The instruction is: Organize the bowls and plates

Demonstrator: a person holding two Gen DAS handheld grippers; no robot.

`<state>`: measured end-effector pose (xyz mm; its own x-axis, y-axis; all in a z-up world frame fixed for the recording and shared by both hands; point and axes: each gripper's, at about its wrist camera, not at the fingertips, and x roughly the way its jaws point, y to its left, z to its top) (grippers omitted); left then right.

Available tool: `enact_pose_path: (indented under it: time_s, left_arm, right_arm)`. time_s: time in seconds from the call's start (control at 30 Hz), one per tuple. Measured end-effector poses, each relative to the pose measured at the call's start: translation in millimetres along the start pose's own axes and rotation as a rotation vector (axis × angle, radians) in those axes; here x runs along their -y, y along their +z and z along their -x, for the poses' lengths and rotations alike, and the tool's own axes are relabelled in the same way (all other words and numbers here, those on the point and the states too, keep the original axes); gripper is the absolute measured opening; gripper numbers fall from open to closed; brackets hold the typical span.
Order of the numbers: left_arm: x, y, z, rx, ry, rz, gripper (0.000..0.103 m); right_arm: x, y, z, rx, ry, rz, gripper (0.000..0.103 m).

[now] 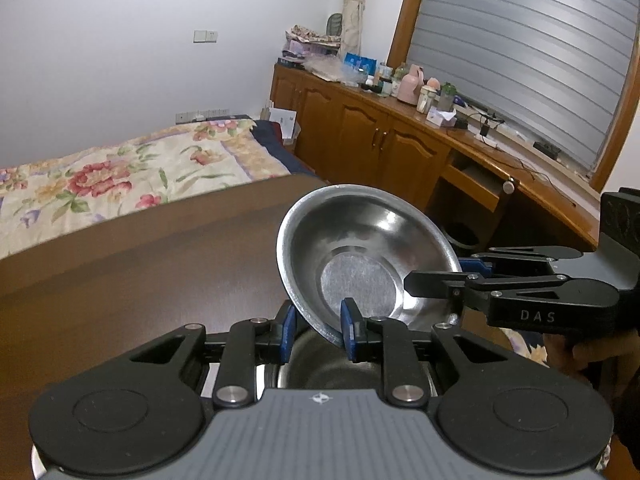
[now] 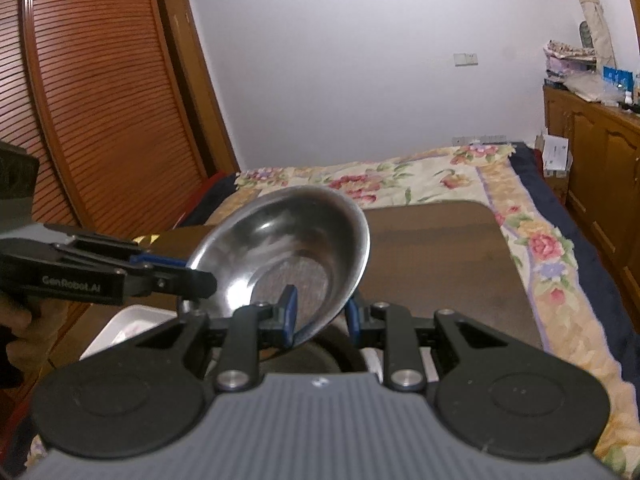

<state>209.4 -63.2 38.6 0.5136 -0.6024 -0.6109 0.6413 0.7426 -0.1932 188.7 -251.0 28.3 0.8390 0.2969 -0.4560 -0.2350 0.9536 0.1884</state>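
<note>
While both grippers pinch its rim, a steel bowl (image 1: 362,254) hangs tilted in the air above the brown surface (image 1: 140,272), its hollow turned toward the cameras. The left gripper (image 1: 319,330) has its blue-padded fingers (image 1: 349,326) closed on the bowl's near rim, one pad inside the wall and one outside. In that same view the right gripper (image 1: 434,280) reaches in from the right side and its fingers clamp the opposite part of the rim; a hand (image 1: 576,354) holds it from below. From the right wrist view the bowl (image 2: 288,248) is seen over the near left corner of the surface (image 2: 440,264), with the right gripper (image 2: 322,316) nipping the lower rim. Another dark bowl (image 2: 320,354) shows just beneath. The surface stands against a bed (image 2: 460,168) with a flowered cover.
</note>
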Motion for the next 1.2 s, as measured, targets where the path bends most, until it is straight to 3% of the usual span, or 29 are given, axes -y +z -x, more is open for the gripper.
enact_pose_path:
  time_s: [0.27,0.63,1.03,1.2]
  left_arm:
    - [1,-30,-12,-0.041,0.018,-0.019,0.026]
    - [5,-54,-10,-0.023,0.068,-0.038,0.026]
    - [15,-61,-15,0.002,0.138,-0.114,0.027]
    - [11,-62,-17,0.003,0.141,-0.113,0.027]
  right_arm:
    - [-2,-25,-8,-0.045,0.002,-0.014,0.027]
    - [-14,-42,-9,-0.041,0.006,0.003,0.027]
    - [-19,-46,-6,-0.018,-0.049,0.089,0.027]
    - [-18,-46,-5,-0.016,-0.055,0.106,0.022]
